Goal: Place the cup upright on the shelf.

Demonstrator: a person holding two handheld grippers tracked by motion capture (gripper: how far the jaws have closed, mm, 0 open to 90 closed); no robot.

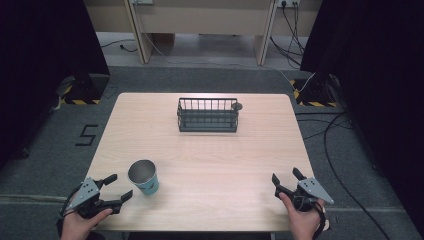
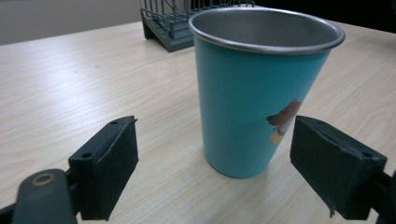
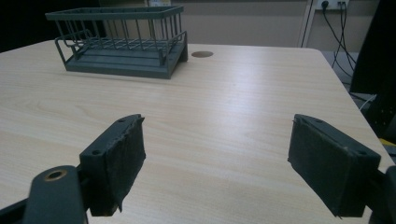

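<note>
A teal metal cup with a steel rim stands upright near the table's front left; up close the cup shows a small cartoon print. My left gripper is open just left of it, and in the left gripper view the cup stands a little beyond the spread jaws of that gripper, nearer the right one. A dark wire rack sits at the table's middle back. My right gripper is open at the front right with nothing between its jaws, facing the rack from afar.
The wooden table has a round cable hole beside the rack's right end. Black curtains, stands and floor cables flank the table. A "5" is marked on the floor at left.
</note>
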